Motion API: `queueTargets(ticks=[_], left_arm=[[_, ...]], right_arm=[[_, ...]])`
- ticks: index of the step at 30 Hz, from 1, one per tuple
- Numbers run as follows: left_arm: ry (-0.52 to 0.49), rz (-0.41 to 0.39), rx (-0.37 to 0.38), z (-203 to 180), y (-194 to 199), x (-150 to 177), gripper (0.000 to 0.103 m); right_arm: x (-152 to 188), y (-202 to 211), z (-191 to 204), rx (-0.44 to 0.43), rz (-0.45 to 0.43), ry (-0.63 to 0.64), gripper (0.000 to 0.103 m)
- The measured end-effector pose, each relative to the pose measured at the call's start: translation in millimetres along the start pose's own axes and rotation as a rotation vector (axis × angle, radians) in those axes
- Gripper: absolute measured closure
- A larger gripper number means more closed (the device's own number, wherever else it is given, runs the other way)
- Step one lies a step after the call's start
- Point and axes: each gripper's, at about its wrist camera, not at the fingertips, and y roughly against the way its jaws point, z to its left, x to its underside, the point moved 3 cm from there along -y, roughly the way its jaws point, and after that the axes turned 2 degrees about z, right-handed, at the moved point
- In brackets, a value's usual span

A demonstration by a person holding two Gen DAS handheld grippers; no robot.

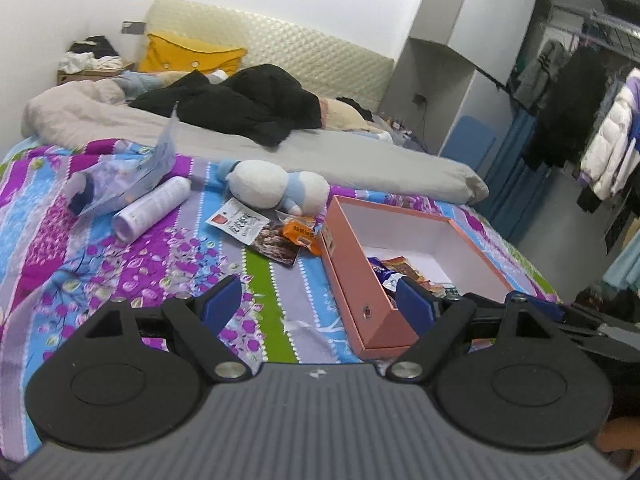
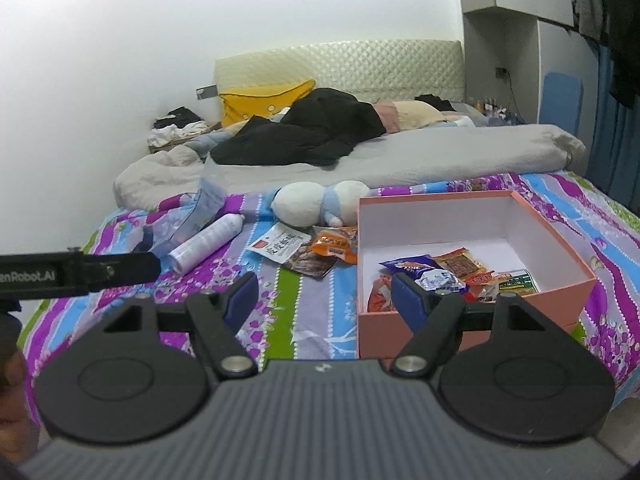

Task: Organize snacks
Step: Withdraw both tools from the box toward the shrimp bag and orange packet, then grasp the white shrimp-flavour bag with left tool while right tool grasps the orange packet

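Two loose snacks, a white packet (image 2: 280, 249) and an orange one (image 2: 335, 247), lie overlapping at frame centre, just left of the box (image 2: 472, 312); a grab could lift both or snag the sheet. They sit well ahead of the right claw (image 2: 322, 294) and left claw (image 1: 318, 304), both wide open and empty.

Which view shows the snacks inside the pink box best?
The right wrist view: it looks over the box's near wall onto the snacks spread on its floor. In the left wrist view the wall and a finger hide most of them.
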Motion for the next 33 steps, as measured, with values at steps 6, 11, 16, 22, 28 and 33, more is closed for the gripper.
queueTargets(ticks=[6,11,16,22,28,33], left_arm=[[0.021,0.02,-0.029,15,4,21,0.016],[0.07,0.033,-0.026,30,-3,29,0.016],[0.106,0.052,-0.001,45,-23,35,0.016],[0.178,0.07,0.022,70,-60,32,0.016],[0.247,0.082,0.044,96,-109,25,0.017],[0.3,0.093,0.099,113,-156,19,0.017]], right_arm=[[17,6,9,-0.027,0.005,0.021,0.028],[27,0,14,-0.034,0.022,0.027,0.028],[34,-16,22,-0.013,0.038,0.077,0.029],[36,-47,33,0.003,0.063,0.146,0.037],[30,-85,42,0.012,0.073,0.215,0.043],[28,-122,46,0.037,0.078,0.245,0.043]])
